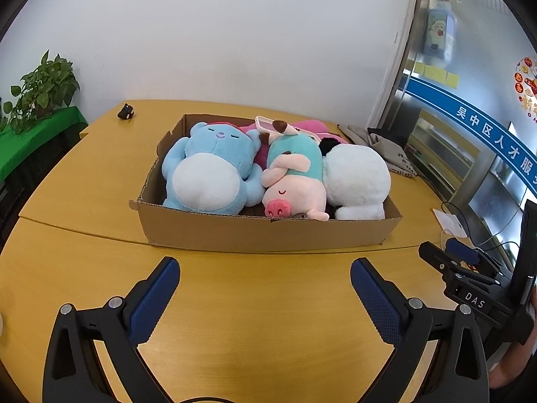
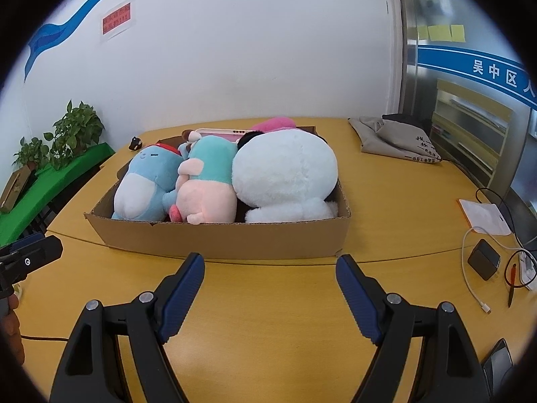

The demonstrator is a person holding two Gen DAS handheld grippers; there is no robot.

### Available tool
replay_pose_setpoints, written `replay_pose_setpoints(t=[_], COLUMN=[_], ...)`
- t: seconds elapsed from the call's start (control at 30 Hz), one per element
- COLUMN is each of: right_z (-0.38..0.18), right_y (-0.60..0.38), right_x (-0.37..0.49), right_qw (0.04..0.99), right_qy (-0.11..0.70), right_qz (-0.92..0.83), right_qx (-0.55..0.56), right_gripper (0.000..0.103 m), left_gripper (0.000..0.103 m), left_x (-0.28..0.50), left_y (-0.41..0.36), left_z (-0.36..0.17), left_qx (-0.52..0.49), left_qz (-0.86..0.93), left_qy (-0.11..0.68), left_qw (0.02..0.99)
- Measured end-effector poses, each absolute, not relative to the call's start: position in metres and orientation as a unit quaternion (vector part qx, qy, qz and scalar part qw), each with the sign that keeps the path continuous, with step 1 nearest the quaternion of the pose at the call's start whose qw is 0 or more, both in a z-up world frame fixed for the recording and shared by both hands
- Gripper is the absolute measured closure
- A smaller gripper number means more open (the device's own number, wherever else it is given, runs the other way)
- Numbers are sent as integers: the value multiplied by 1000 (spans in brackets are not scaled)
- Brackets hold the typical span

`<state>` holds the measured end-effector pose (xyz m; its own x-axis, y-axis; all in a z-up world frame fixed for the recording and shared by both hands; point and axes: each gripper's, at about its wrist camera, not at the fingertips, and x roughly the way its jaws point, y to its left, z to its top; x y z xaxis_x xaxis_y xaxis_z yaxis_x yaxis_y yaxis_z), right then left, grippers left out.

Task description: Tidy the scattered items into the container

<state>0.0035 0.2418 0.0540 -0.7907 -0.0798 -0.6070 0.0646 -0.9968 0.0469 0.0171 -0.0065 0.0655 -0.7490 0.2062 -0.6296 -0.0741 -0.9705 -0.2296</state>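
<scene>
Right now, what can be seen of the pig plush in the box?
The pig plush is soft pink fabric with a teal shirt, a darker pink snout, closed stitched eyes and small floppy ears. It lies on its back in the cardboard box, head toward the near wall, one arm folded over its chest. It is wedged between the blue bear plush and the white plush, touching both. No claw touches it.

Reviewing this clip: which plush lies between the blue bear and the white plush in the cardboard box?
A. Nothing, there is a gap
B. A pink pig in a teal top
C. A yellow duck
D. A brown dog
B: in the cardboard box, the pink pig in a teal top lies wedged between the blue bear and the white plush.
</scene>
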Motion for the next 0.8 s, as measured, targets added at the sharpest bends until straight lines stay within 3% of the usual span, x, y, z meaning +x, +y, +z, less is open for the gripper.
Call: replay_pose_setpoints(t=[0.13,0.8], right_z=[54,52], right_y=[238,246], right_x=[7,8], right_qw=[29,42], right_qy=[12,-18], right_qz=[-948,-945], right_qx=[317,323], right_gripper=[22,22], left_gripper=[0,0], left_x=[17,18], left_y=[-10,3], left_z=[59,59], left_qx=[-354,-349], left_qz=[927,932], left_qy=[-104,-76], left_qw=[72,62])
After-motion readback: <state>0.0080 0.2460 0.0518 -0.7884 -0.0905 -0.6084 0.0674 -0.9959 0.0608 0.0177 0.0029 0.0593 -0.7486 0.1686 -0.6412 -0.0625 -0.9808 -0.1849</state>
